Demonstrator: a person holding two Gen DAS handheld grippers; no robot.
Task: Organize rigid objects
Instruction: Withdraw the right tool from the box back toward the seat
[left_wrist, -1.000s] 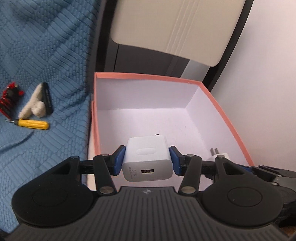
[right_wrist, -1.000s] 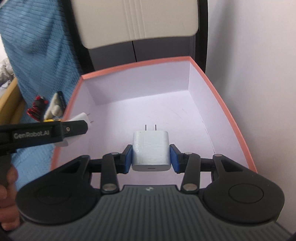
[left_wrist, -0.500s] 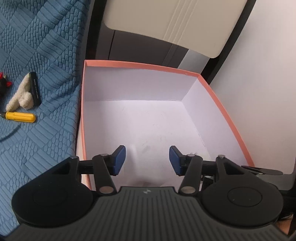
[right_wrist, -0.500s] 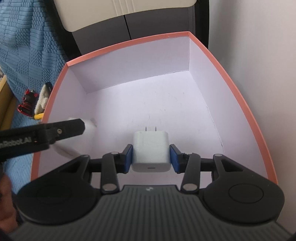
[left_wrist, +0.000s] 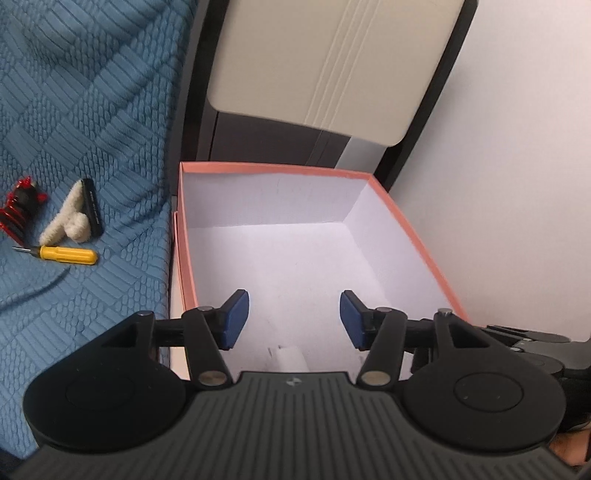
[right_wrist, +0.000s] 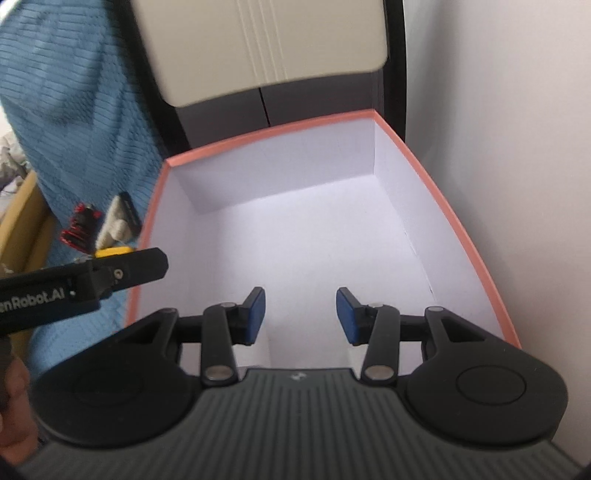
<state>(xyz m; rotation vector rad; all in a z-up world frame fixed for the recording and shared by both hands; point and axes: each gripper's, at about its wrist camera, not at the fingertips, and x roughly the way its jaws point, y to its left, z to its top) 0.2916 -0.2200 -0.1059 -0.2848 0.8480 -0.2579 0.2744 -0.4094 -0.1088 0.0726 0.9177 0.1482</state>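
Both grippers' fingers wide and empty, left gripper over box, white charger below fingers.

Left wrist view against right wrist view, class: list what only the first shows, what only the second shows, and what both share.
Only the left wrist view shows a white charger on the box floor, partly hidden behind the open left gripper. Only the right wrist view shows the open right gripper, a wooden edge at far left, and the GenRobot.AI lettering. Both show the pink-rimmed box, yellow screwdriver, red spring part, blue quilt and cream panel.
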